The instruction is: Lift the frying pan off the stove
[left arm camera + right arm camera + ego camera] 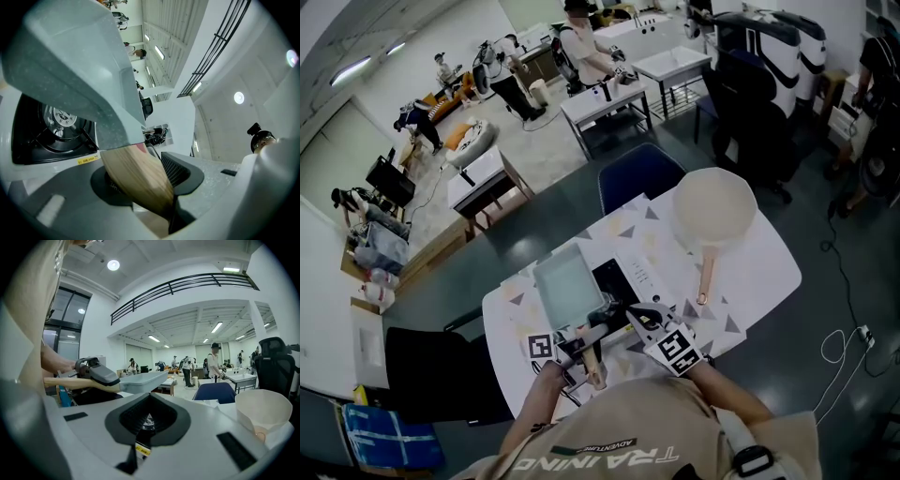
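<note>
Frying pan (565, 281), grey and rectangular, sits tilted over the left part of the black stove (617, 274) and seems raised clear of it. The left gripper (598, 330) is clamped on its wooden handle (140, 180). The right gripper (636, 317) is just beside it, jaws together and empty. A cream pan (714, 211) rests farther right on the white table (769, 272).
</note>
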Motion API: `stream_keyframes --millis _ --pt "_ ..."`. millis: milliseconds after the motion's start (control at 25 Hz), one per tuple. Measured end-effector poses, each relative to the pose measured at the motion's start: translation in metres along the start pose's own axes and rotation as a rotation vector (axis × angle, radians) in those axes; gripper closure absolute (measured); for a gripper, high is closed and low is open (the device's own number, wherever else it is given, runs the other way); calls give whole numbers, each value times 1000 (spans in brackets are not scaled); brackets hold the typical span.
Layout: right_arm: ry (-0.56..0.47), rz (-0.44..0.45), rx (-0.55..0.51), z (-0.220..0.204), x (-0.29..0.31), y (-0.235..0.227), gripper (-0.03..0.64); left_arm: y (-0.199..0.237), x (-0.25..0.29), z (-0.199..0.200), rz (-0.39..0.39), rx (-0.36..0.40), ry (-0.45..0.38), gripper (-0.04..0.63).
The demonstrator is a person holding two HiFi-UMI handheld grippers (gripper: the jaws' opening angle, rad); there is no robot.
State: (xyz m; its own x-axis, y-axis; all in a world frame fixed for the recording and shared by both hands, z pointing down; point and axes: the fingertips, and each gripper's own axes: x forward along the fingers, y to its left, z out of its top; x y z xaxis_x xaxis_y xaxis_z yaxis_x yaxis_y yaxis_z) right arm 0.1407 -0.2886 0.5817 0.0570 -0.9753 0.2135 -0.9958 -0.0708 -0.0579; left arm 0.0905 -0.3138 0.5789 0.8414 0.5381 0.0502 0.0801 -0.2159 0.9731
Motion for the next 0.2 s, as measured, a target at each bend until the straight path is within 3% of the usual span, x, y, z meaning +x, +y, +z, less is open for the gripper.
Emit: stream_keyframes --millis 200 --pt "7 5 1 -2 1 -1 621 2 0 1 2 -14 -4 420"
